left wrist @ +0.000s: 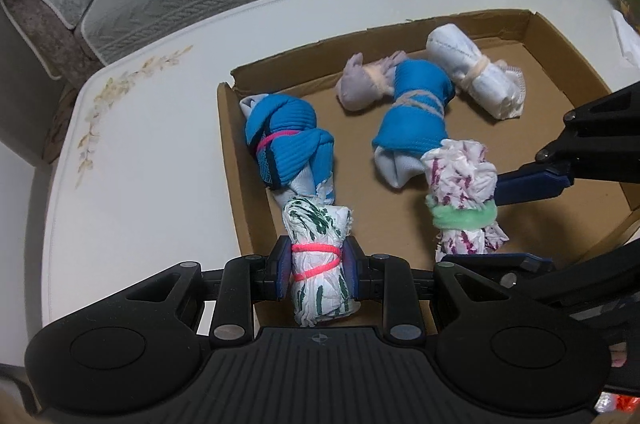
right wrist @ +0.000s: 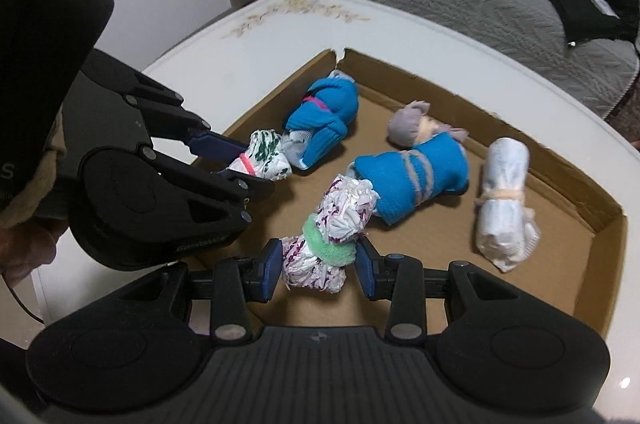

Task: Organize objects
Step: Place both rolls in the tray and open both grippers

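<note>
On the white worktop sits a shallow cardboard tray, already holding several banded cloth rolls.

At the left, the left hand-held gripper is closed on a white roll with green marks, its blue pads pressing either side right at the pink band. This roll hangs over the tray's near left corner, its far end touching, or nearly touching, a blue roll with a pink band that lies along the left wall.

Moving right, a blue roll tied with tan string lies mid-tray, a pale lilac bundle against its far end and a white roll just beside it toward the far right.

At the near right, the right hand-held gripper straddles a white roll with purple marks, at its green band. The left pad touches the cloth; the right pad seems to stand a little off it, so the jaws look slightly parted, and I can't say whether any grip remains.

As I read it, both rolls are being set down in a near row. To do it well, each should be lowered until it rests flat on the cardboard before the jaws spread, kept parallel to its neighbours without nudging them, then the grippers drawn straight back toward the near edge so the pads don't snag the bands.
</note>
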Demonstrator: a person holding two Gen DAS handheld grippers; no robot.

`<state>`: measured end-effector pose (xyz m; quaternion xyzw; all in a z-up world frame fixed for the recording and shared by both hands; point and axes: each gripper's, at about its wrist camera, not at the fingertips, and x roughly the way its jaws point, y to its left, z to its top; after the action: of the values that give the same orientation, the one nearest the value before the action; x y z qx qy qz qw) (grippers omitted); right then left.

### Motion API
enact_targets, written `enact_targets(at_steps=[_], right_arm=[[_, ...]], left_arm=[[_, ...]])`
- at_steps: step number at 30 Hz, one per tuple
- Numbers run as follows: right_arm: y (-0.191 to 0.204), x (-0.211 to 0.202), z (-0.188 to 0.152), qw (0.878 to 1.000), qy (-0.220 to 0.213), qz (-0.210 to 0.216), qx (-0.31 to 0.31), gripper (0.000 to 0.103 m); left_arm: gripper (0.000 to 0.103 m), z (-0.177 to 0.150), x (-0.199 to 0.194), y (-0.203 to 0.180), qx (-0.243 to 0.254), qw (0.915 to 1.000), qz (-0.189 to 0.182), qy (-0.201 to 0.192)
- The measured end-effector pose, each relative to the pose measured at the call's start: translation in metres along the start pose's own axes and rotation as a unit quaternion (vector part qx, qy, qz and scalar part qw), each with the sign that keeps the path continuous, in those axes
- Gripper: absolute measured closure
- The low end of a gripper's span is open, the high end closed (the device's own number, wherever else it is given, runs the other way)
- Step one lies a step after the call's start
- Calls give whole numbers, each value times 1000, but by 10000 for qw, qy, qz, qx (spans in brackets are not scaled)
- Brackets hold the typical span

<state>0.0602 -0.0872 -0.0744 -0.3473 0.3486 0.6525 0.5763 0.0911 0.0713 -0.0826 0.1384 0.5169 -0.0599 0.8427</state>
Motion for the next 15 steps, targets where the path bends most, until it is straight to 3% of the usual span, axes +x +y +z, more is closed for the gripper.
enact_targets(at_steps=[15], right_arm=[[0,16,-2,9998,122,-72,-169,67]], left_arm=[[69,-3,15,-4,111,9998,30,-156]])
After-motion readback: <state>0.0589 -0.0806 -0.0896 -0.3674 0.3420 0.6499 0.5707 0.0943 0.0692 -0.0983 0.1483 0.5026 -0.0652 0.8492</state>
